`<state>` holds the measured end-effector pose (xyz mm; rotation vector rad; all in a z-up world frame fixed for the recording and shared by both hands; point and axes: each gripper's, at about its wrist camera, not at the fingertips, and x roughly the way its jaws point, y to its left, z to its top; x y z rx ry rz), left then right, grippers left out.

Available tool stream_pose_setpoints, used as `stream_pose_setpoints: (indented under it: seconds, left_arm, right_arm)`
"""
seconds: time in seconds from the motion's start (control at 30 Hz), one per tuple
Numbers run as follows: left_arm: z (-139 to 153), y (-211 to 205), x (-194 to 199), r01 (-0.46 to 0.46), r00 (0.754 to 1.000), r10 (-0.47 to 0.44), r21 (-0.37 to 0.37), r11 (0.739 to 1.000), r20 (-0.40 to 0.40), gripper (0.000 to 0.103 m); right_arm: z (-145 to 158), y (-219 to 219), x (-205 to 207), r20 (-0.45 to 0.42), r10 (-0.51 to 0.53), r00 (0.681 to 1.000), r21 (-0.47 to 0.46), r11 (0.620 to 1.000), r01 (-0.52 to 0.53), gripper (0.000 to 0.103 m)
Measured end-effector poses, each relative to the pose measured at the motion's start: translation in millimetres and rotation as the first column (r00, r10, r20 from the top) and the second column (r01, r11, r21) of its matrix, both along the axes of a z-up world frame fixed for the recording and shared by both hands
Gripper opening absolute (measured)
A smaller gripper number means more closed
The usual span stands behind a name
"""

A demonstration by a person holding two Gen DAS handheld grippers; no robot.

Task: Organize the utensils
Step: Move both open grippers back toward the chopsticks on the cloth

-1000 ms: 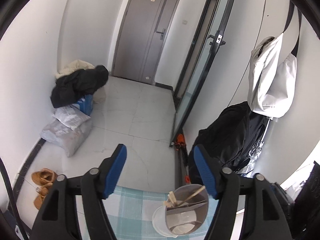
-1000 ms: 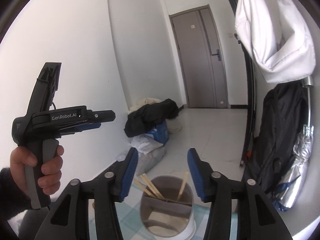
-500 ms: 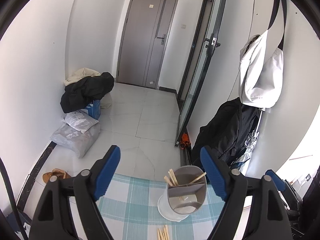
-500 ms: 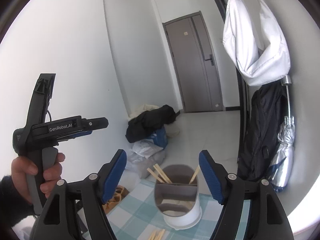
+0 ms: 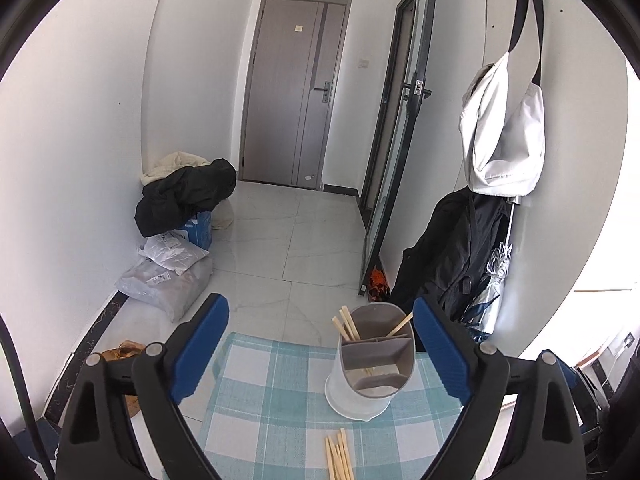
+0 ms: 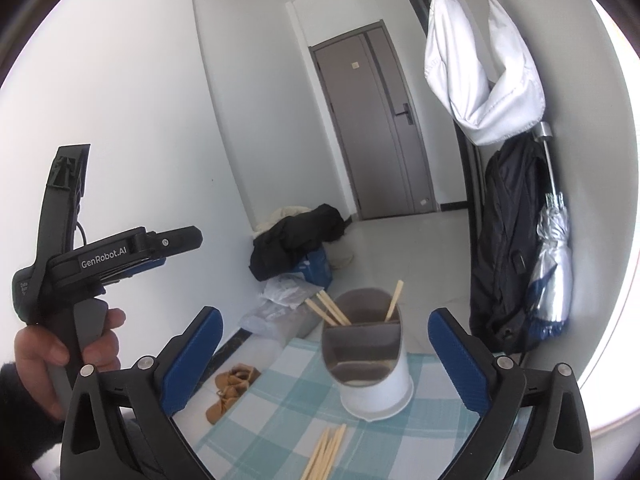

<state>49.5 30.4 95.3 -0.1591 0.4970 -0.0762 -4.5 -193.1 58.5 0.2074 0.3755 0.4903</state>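
1. So, left wrist view: the left tongs had just been opening and stood wide with nothing between them. The utensil holder sat upright on the checked tabletop, a few chopsticks already slotted in, a loose bundle lying just in front, probably next up.
2. Right wrist view: the right tongs had likewise just opened, empty, framing the holder. The person's hand held the other tool off to the side, apart from it.

The holder stands alone on the cloth; loose chopsticks lie near it, open cloth to its left.
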Motion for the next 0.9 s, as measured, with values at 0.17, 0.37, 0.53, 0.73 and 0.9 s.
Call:
stream_pose_setpoints:
  seconds: [0.17,0.37,0.53,0.73,0.9]
  left_arm:
    - [-13.2,0.2,-10.9,-0.003,1.0,0.003,0.0,1.0,-0.006,0.091]
    - [-32.0,-2.1,-22.3,0.0,1.0,0.0,0.021,1.0,-0.023,0.091]
    - [-57.8,-2.6,-24.1,0.003,0.997,0.0,0.038,0.999,-0.075,0.091]
    - [-87.9,-0.9,-23.2,-0.001,0.989,0.006,0.036,0.999,-0.145,0.091]
    - [-105.1,4.4,-20.6,-0.014,0.983,0.019,0.027,1.0,-0.181,0.091]
  right_arm:
    - [-15.7,0.5,-15.8,-0.017,-0.037,0.999,-0.007,0.999,0.037,0.103]
    - [-41.3,8.4,-26.5,-0.059,-0.095,0.994,-0.072,0.993,0.09,0.103]
    - [-62.6,17.5,-34.1,-0.082,-0.114,0.99,-0.135,0.986,0.102,0.103]
    - [-86.0,22.0,-33.7,-0.163,-0.103,0.981,-0.158,0.984,0.077,0.103]
    - [-106.6,27.3,-27.9,-0.233,-0.116,0.966,-0.207,0.976,0.067,0.103]
